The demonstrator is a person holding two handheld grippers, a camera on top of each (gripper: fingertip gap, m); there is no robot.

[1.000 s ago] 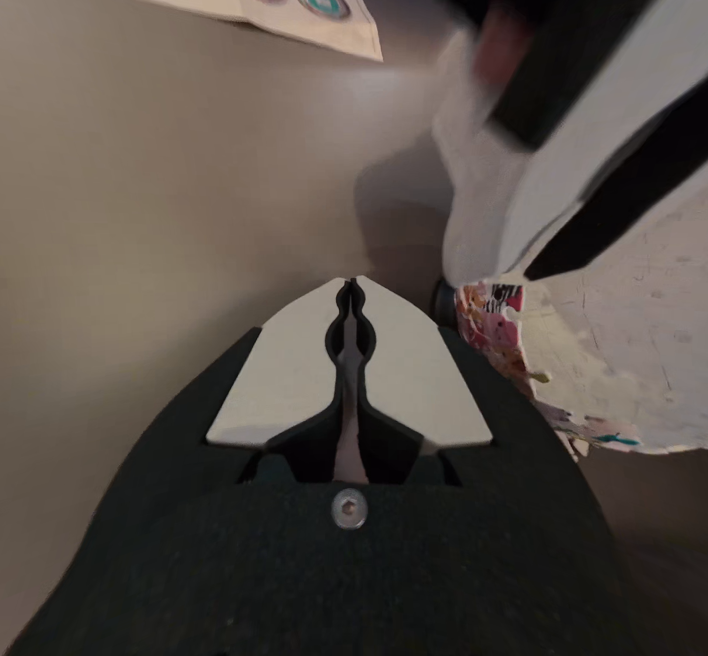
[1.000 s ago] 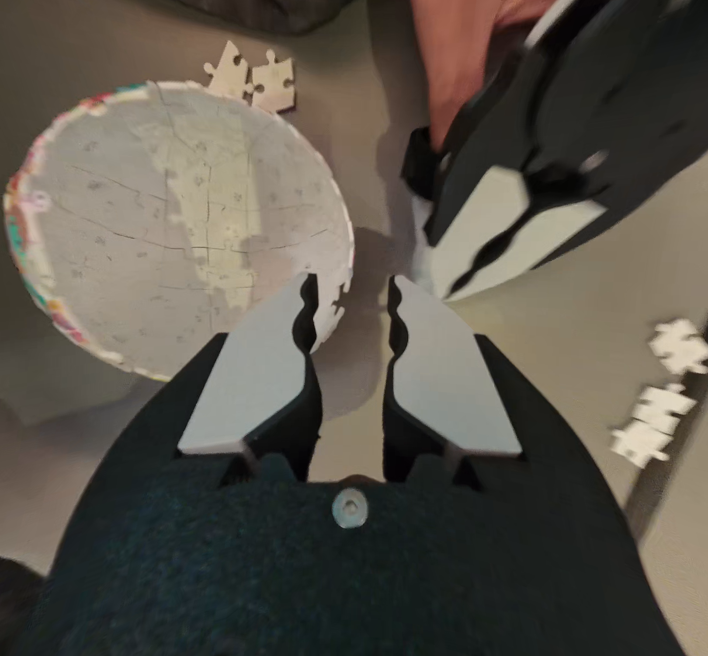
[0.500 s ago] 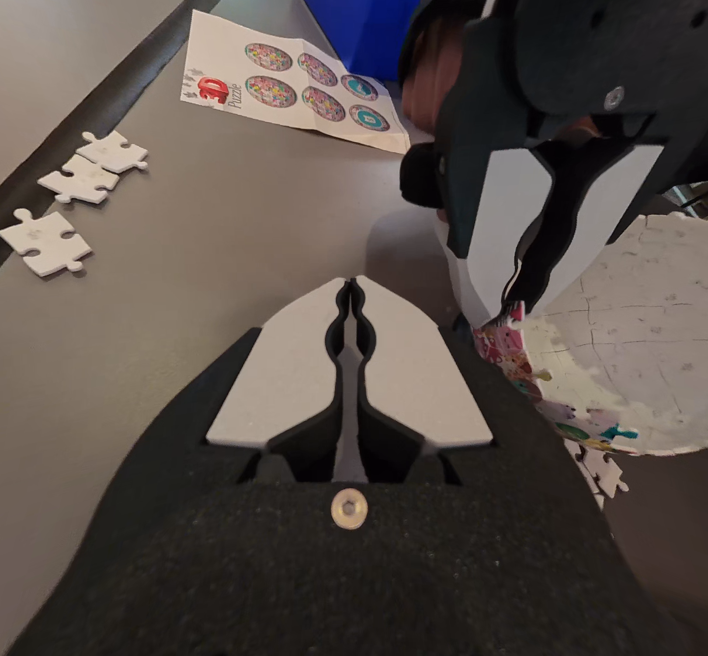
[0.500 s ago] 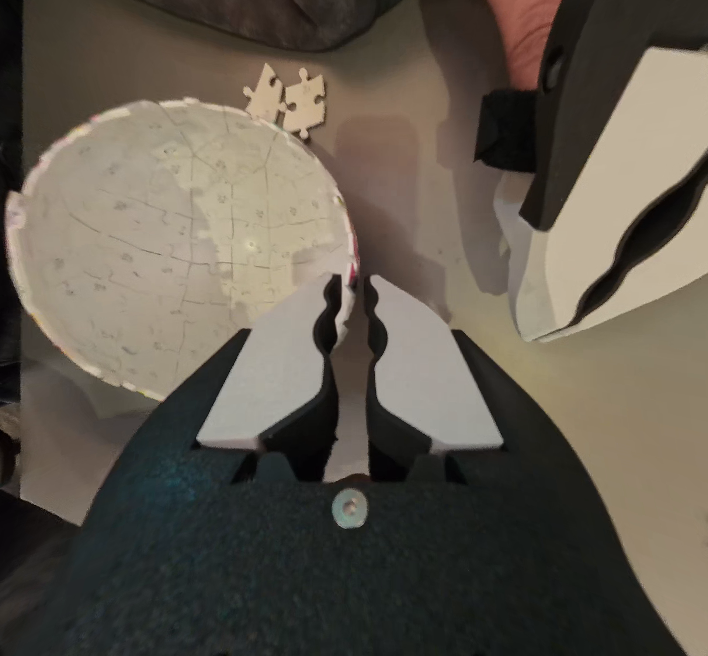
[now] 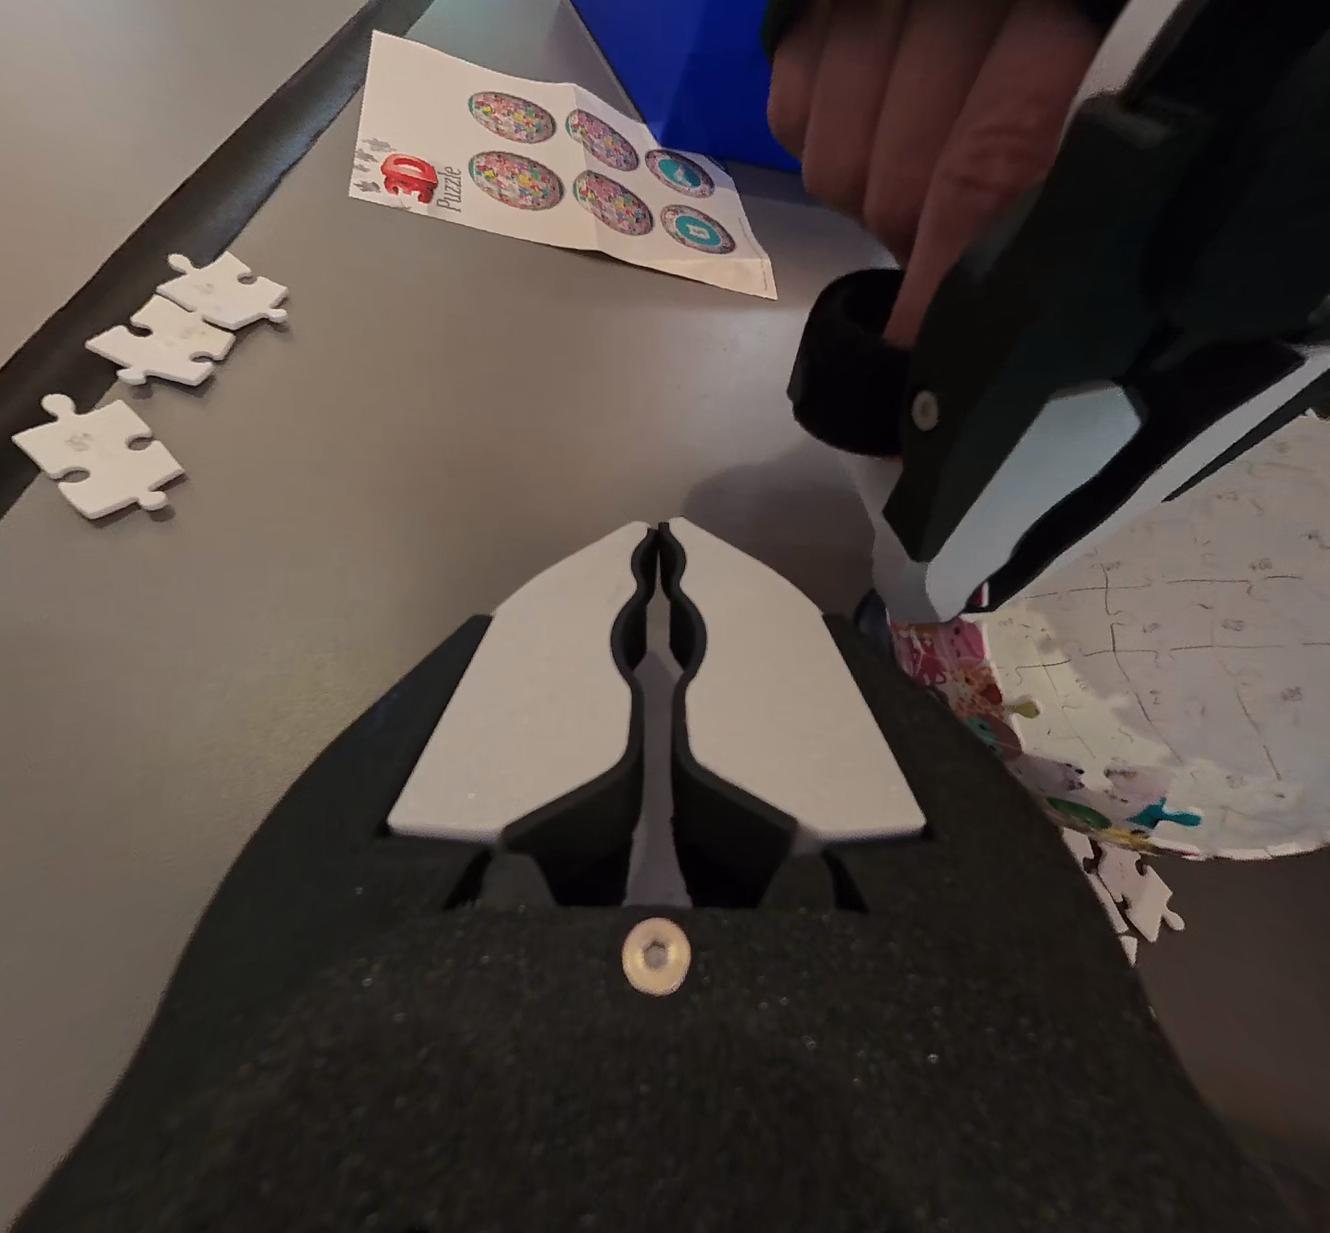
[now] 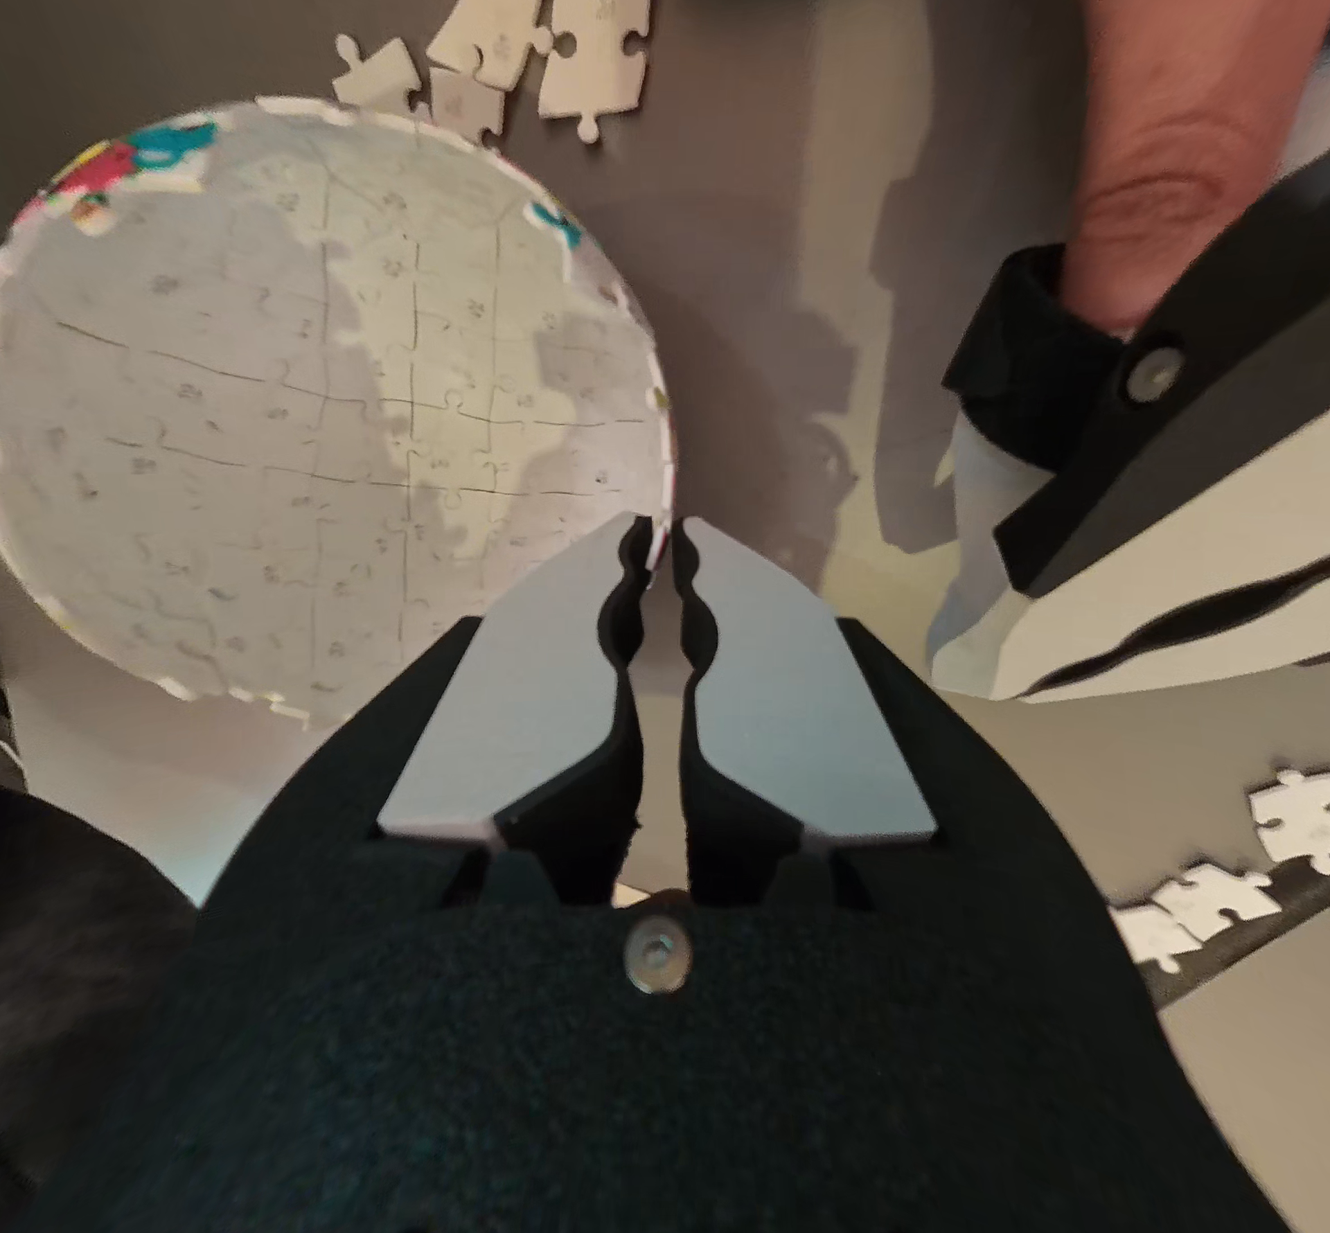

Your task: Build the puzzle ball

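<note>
The right gripper (image 6: 658, 536), previously open, now clamps the half-built puzzle ball (image 6: 309, 392) rim, securing it, while the left gripper (image 5: 658, 536) remains closed and empty

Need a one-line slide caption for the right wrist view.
Right gripper pinches the half-built puzzle ball's rim; loose pieces lie beyond.

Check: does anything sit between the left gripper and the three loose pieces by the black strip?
Nothing visible does. The left gripper, shut and empty, faces bare table; the three loose pieces lie ahead to its left.
</note>
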